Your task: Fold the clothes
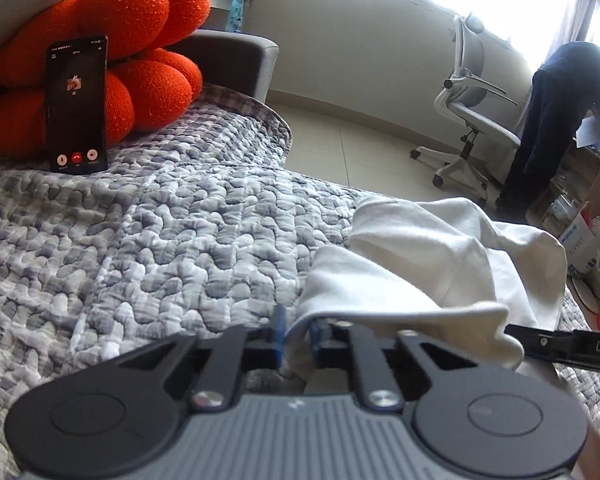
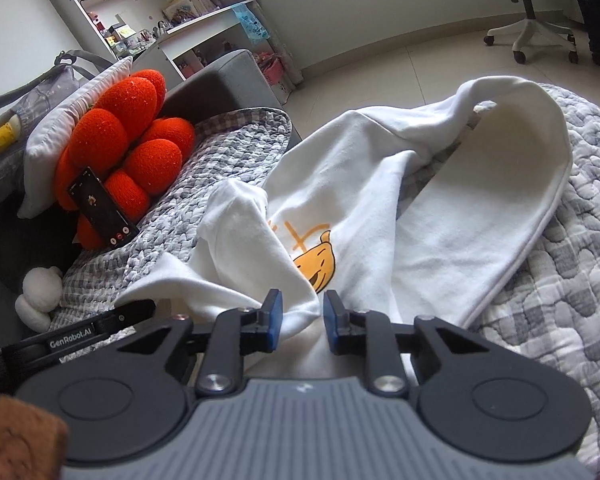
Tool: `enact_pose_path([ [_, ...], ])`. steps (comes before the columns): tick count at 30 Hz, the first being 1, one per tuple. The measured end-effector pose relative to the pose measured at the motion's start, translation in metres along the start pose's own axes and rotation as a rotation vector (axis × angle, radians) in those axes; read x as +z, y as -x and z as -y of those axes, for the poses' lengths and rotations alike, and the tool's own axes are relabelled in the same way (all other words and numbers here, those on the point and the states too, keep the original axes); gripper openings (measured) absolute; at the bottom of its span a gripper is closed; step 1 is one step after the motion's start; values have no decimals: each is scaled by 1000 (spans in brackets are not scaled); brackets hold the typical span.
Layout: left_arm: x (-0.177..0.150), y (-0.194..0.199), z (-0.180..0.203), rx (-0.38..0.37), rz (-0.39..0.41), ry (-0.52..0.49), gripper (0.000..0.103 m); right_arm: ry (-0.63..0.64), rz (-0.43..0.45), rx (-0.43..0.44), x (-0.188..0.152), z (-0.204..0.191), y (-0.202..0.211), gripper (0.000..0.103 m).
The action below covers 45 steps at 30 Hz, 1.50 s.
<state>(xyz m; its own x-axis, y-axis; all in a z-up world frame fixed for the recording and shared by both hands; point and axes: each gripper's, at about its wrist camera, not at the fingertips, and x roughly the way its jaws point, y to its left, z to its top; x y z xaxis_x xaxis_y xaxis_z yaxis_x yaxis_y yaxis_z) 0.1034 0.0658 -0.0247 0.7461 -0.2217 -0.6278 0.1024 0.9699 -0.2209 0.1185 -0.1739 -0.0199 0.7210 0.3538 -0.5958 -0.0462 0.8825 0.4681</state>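
Grey quilted bedspread (image 1: 172,248) bears rumpled white shirt (image 2: 380,200); tiled floor (image 1: 360,148) beyond.

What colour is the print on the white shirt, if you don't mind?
Orange-yellow with dark outlines, on the white shirt; clearest in the right wrist view.

White shirt (image 2: 440,208) with orange-yellow print (image 2: 316,264) — grey-and-white mottled quilt (image 1: 140,248), bright orange cushion (image 1: 140,40)
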Motion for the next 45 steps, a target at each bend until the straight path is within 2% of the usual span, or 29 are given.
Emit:
enact_pose_path([
  [5,9,13,-4,2,77,90,4,-7,20,-4,0,-1,3,25],
  [8,16,25,-4,16,131,128,4,-7,52,-3,2,-3,9,29],
  [11,21,37,-2,61,189,117,4,-17,78,12,5,-5,15,31],
  [14,26,45,-9,102,224,127,4,-22,95,18,6,-4,19,39],
  [22,42,61,-42,241,299,175,4,-22,102,7,7,-1,23,40],
  [31,77,71,-85,482,245,129,4,12,118,-22,8,1,26,40],
  [35,92,74,-108,566,232,106,4,24,126,-47,10,2,25,40],
  [43,95,58,-156,618,152,154,4,38,147,-104,13,11,28,41],
  [45,91,50,-163,624,122,172,6,42,160,-122,15,14,33,46],
])
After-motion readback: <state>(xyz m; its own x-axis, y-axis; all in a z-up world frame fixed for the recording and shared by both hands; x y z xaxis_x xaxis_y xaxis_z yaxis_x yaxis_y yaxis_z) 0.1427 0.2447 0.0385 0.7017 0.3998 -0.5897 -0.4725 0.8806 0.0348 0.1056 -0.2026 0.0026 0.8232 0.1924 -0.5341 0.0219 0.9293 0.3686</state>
